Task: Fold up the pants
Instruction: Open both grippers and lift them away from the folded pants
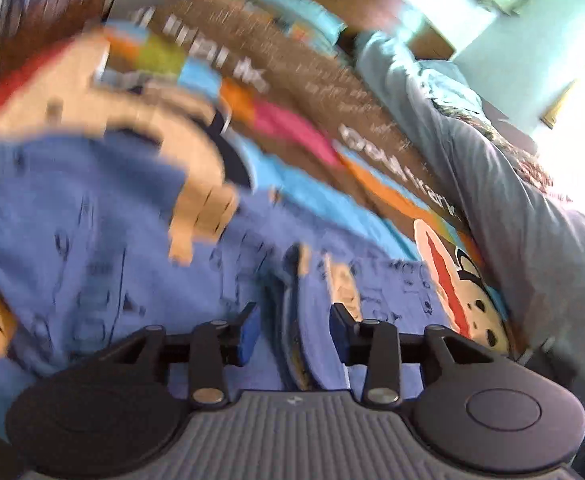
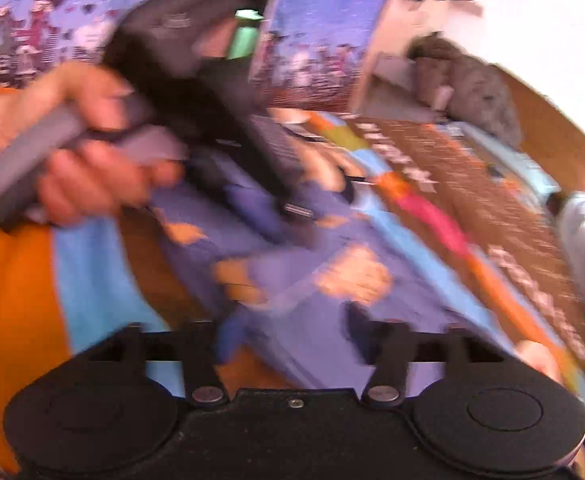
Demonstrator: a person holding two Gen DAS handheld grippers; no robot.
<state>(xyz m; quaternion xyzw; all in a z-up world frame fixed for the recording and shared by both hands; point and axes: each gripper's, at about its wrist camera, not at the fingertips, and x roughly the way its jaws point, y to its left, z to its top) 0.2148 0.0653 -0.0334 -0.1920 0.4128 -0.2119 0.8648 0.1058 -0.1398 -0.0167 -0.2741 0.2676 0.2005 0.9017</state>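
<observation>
Left gripper (image 1: 295,334) had its two blue-padded fingers (image 1: 248,334) spread apart, with a raised fold of the pants (image 1: 92,248) standing in the gap between them; neither pad plainly pressed the cloth, so it looked open rather than clamped; the pants, blue with tan patches and small dark drawings, lay spread across the printed bedspread (image 1: 292,92) and filled the lower left of the left wrist view; the bedspread showed brown, orange, pink and light-blue bands, white lettering and a cartoon monkey face (image 1: 464,284); a grey blanket (image 1: 504,184) lay bunched along its far edge.

Right gripper (image 2: 288,336) also sat over the pants (image 2: 324,280); its left finger (image 2: 228,336) showed blue and its right one dark, well apart, with blue cloth between them, though heavy blur made it impossible to tell whether they gripped anything; from the right wrist view the left hand (image 2: 92,152) was wrapped round the grey handle of the other gripper (image 2: 196,80), whose dark tip met the pants further up the bed; a purple cartoon wall panel (image 2: 324,40) stood behind, and an orange area of the bedspread (image 2: 8,300) filled the lower left.
</observation>
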